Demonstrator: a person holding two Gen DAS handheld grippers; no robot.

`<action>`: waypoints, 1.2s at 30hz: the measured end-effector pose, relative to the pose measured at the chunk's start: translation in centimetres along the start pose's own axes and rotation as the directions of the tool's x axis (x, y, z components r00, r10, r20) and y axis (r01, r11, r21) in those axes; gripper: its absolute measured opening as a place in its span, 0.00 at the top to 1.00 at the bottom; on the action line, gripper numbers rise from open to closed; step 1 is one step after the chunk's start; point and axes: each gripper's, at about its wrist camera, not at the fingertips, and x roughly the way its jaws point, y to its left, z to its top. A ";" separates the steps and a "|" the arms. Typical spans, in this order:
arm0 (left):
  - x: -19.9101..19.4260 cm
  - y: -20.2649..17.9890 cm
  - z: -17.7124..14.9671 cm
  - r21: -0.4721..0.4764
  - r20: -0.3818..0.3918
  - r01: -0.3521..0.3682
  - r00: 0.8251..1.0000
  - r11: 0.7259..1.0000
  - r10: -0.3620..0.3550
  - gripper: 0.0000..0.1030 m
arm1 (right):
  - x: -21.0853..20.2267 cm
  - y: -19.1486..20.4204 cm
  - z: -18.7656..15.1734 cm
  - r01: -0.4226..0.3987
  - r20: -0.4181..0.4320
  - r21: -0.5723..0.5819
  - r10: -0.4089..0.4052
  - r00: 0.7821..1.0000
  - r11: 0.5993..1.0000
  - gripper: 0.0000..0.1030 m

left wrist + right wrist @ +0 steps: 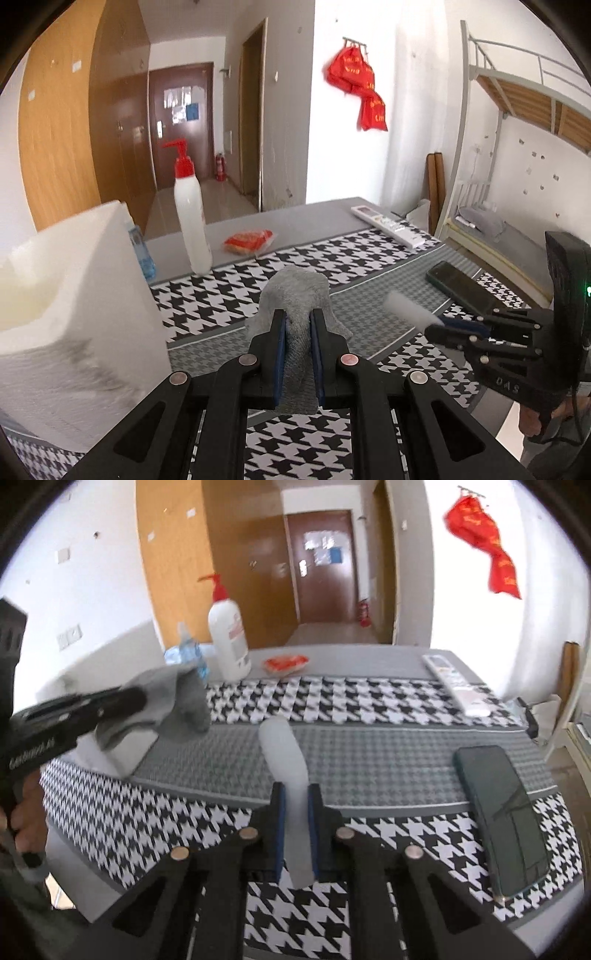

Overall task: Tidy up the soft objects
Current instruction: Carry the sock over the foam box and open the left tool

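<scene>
Grey sock [295, 317] clamped in left tool [298, 325]

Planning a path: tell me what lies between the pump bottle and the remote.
In the right wrist view, only a red packet lies between the pump bottle and the remote.

Left wrist view: white foam box [74, 295] blocks 9 o'clock, close beside left gripper [298, 328], w/ blue water bottle [142, 254] behind it. Pump bottle [190, 218] upright at 11, red packet [249, 242] at 12 beyond open cloth. Right gripper [436, 325] crowds 3 o'clock; phone [461, 290] flat at 2; remote [388, 225] at 1, far edge. Mid-strip of tablecloth [221, 295] btw grippers and bottle is passable.
</scene>
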 end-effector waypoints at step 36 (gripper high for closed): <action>-7.0 2.6 2.6 0.055 0.192 -0.009 0.981 0.998 -0.001 0.87 | -5.1 4.7 4.7 0.013 0.196 0.008 -0.014 0.981 1.000 0.86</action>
